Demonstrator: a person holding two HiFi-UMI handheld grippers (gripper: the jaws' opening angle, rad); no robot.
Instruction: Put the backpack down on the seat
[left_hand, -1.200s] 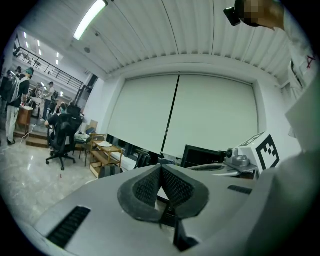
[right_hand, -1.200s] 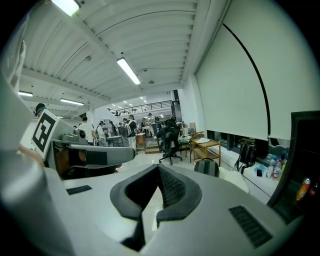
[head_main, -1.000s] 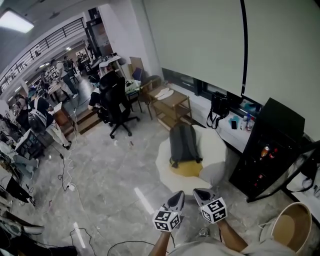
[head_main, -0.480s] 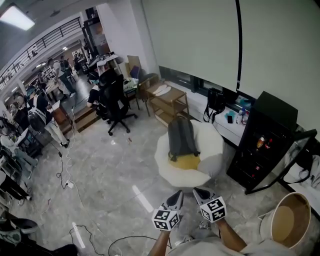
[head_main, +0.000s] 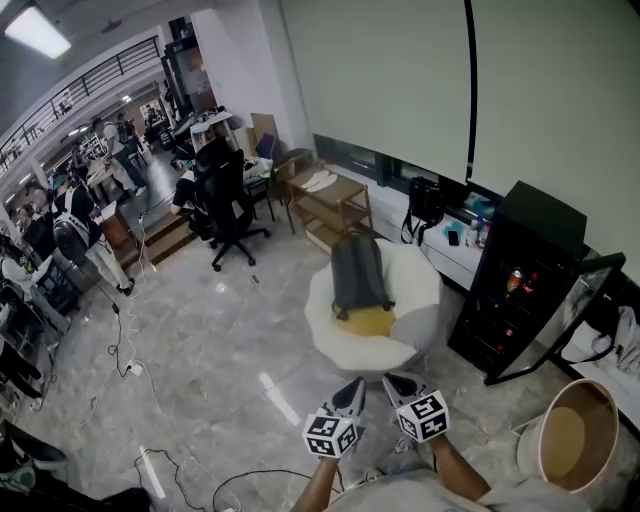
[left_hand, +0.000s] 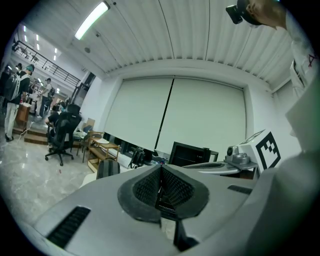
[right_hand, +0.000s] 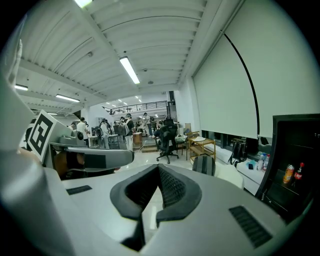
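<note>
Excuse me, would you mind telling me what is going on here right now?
A person holds a tool in each hand. The left claw and the right claw are both shut and empty, side by side low in front of the person. The grey backpack already rests on the white seat, with a yellow cushion at its near end. Neither claw touches the backpack; a stretch of floor lies between them and the seat.

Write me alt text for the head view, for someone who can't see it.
A grey backpack rests upright on a white beanbag seat in an open office. At the frame's bottom, the left tongs and right tongs are both shut and empty, apart from the seat.
</note>
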